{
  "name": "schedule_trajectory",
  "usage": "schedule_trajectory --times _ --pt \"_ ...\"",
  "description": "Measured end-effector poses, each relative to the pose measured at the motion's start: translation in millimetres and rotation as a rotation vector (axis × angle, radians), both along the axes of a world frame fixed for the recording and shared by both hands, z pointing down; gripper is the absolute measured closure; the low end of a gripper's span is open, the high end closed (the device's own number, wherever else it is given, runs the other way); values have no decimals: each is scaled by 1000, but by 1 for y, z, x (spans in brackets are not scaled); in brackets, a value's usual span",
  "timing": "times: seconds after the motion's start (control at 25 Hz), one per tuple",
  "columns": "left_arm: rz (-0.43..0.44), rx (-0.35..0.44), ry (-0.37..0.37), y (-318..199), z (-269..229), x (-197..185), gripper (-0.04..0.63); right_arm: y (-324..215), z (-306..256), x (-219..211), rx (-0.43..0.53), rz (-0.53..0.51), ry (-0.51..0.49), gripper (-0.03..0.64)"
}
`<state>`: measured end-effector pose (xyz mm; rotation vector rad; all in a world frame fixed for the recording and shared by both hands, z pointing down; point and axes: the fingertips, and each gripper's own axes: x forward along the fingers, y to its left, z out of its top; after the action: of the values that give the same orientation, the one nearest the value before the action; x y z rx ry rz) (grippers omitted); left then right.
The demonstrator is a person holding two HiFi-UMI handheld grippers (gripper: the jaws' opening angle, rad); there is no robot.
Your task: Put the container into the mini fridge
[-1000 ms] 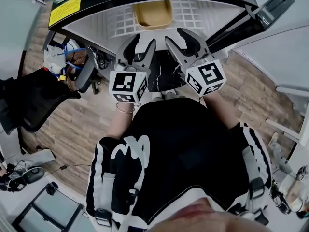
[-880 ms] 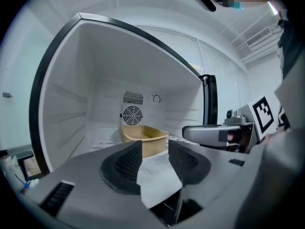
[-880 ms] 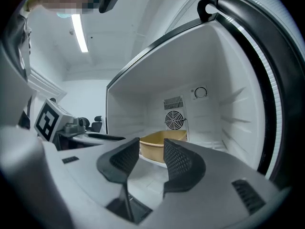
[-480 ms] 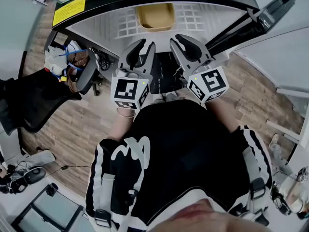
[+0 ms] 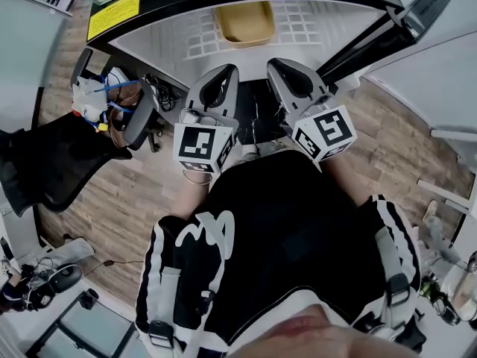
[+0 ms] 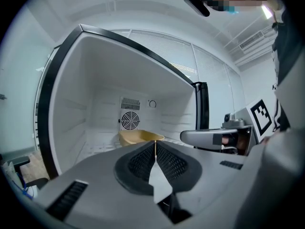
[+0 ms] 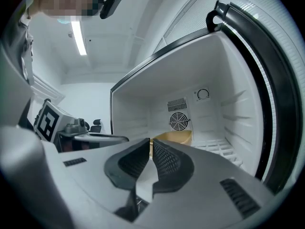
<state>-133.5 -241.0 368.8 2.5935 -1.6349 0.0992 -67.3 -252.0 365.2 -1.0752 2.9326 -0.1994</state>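
Open mini fridge [image 5: 186, 39] with the yellow container [image 5: 244, 22] lying on its wire shelf, close to the fridge's back wall. Before the fridge's opening, the left hand-held gripper [image 5: 227, 71] is fully closed and empty. The right hand-held gripper [image 5: 279, 66] is closing, jaws almost together, nothing between them.
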Motion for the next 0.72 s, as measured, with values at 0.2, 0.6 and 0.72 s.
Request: schedule_trajectory --times 0.2,0.6,0.72 --pt "38 -1 -4 8 1 -1 583 11 3 -7 -5 21 -4 595" --pt "98 -6 -15 22 4 0 583 28 0 -4 1 89 -40 600" --pt "107 5 -14 25 0 3 583 32 -1 -2 2 94 -40 600"
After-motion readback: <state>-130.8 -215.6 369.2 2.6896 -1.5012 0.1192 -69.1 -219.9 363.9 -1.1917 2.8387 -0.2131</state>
